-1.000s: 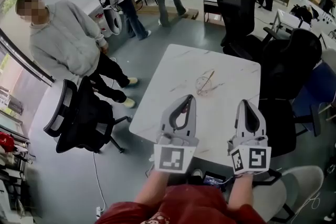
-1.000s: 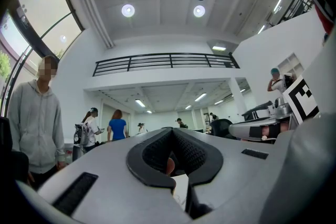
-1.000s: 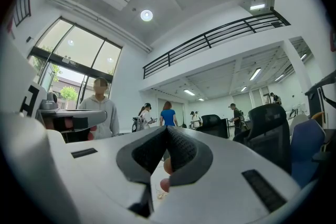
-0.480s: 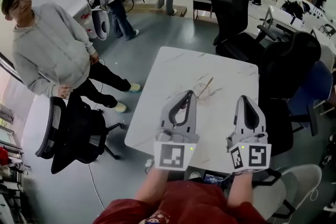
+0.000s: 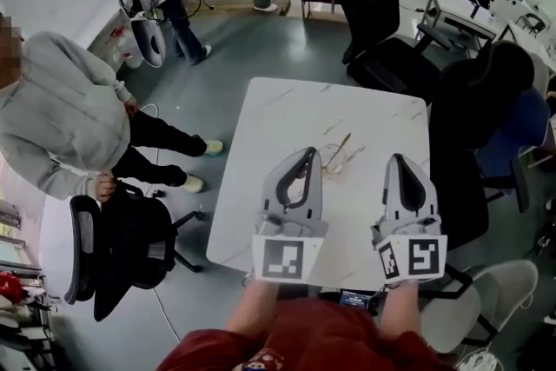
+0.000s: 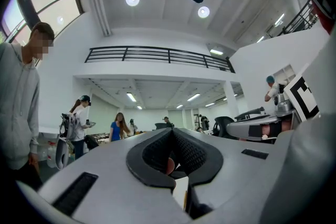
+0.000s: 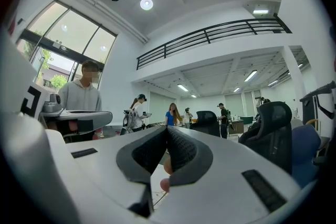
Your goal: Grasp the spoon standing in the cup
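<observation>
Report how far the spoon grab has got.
Done: nothing; the spoon leans in the glass cup on the white table, untouched. In hand: left claw and right claw are both shut and empty, short of the cup. Left: open one, reach in, close on the spoon.

I am looking down on the bench (image 5: 278, 113), where the cup (image 5: 334, 161) is sitting near the middle. The spoon (image 5: 343, 143) is standing in the cup and leaning toward the far right. I am holding the left gripper (image 5: 307, 155) over the bench just left of the cup. The right gripper (image 5: 398, 161) is hovering well to the cup's right, and both are on the near side. A person (image 5: 61, 126) is standing on the floor left of the bench, with an office chair (image 5: 122, 248) nearer to me. More chairs (image 5: 382, 30) are standing behind and right of the bench.
</observation>
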The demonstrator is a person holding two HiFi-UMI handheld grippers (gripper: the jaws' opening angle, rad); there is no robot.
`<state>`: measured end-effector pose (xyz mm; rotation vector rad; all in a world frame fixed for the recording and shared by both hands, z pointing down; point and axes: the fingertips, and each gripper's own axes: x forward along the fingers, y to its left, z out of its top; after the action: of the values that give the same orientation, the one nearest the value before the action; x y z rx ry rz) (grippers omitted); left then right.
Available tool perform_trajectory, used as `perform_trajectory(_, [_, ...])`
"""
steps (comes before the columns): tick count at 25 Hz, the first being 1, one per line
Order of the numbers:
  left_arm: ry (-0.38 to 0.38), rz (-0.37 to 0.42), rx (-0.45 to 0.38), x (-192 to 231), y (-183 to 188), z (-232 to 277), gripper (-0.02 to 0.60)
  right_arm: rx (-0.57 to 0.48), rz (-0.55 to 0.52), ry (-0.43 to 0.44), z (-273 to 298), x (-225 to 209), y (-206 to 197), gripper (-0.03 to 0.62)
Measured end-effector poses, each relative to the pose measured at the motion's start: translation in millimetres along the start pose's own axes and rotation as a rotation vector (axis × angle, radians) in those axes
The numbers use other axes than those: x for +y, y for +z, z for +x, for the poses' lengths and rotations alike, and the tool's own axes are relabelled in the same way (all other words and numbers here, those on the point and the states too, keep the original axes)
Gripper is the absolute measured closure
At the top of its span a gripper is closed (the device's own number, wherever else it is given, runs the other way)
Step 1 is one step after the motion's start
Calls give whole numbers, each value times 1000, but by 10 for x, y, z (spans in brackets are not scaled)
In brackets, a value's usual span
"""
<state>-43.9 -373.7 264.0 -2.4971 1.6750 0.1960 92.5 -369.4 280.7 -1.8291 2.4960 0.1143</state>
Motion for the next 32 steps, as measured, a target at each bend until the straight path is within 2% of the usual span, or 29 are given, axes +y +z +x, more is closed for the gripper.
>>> perform_trajectory(13, [-48,-45,56,343,-419,437,572,63,2,-50,540,23,-335,582])
perform_trajectory(32, [-176,-59,148,607,-1391,836,572,203,62,-121,1120,26,-1206,582])
